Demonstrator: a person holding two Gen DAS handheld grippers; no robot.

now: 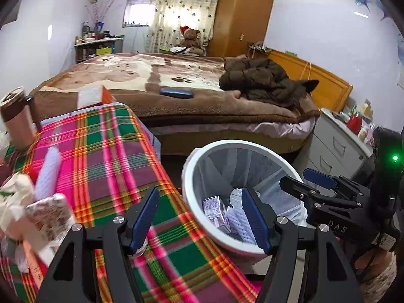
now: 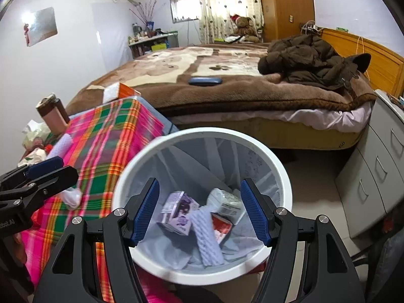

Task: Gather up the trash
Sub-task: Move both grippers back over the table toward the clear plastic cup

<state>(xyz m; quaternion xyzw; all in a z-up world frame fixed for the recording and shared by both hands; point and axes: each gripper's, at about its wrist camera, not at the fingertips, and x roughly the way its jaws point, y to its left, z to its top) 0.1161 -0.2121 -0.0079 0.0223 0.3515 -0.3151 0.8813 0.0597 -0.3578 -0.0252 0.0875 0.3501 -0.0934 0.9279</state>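
We see the trash already down in the white bin: a purple carton, a white foam sleeve, a red-and-white packet and a pale wrapped box, all well below the jaws. Our right gripper hangs over the bin's mouth, jaws apart and empty. Our left gripper straddles the bin's rim and the plaid cloth, jaws apart, nothing between. More litter lies on the cloth: another foam sleeve and a printed carton.

Pale walls, brown-blanketed bed, wooden wardrobe, curtained bright window.
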